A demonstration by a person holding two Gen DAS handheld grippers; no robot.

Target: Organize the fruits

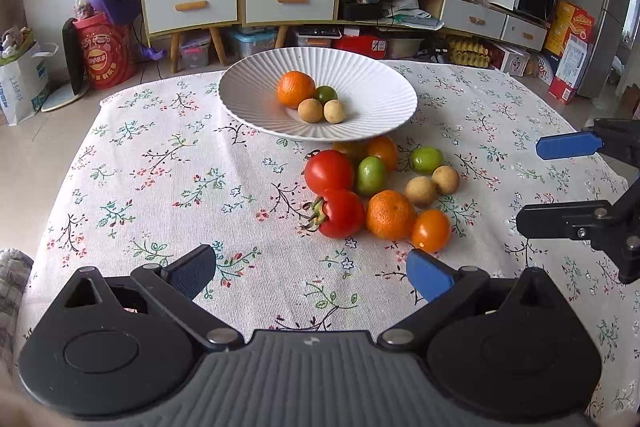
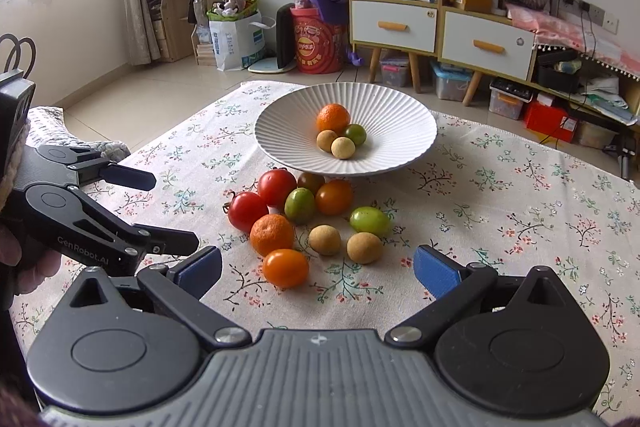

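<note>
Bowl: the white ribbed bowl (image 1: 256, 107) stands near the far edge of the desk (image 1: 160, 187), which is covered with a flowered cloth.
Already in the bowl: four fruits, touching one another at its middle: one mandarin (image 1: 296, 89), one small green fruit (image 1: 326, 93), and two tan longans (image 1: 310, 110).
Left on the desk: a cluster of about ten fruits lies just in front of the bowl's near rim, toward the middle of the desk.
Cluster, red: two tomatoes (image 1: 329, 171), one behind the other, on its left side in the left wrist view.
Cluster, orange: a second mandarin (image 1: 390, 214), an orange tomato (image 1: 430, 230) nearest the claws, another orange one (image 1: 383, 151) and a darker one close under the bowl's rim.
Cluster, green and tan: two green fruits (image 1: 371, 175) and two more longans (image 1: 420, 191).
Left claw: the left claw (image 1: 310, 273) hovers over the near part of the desk, fingers spread wide and holding nothing.
Right claw: the right claw (image 2: 316, 267) is likewise spread apart and empty, just short of the orange tomato.
Progress: judged by the count, under a third done; most fruit is not yet moved.
Likely next: the orange tomato, nearest both claws, looks the easiest pick.
</note>
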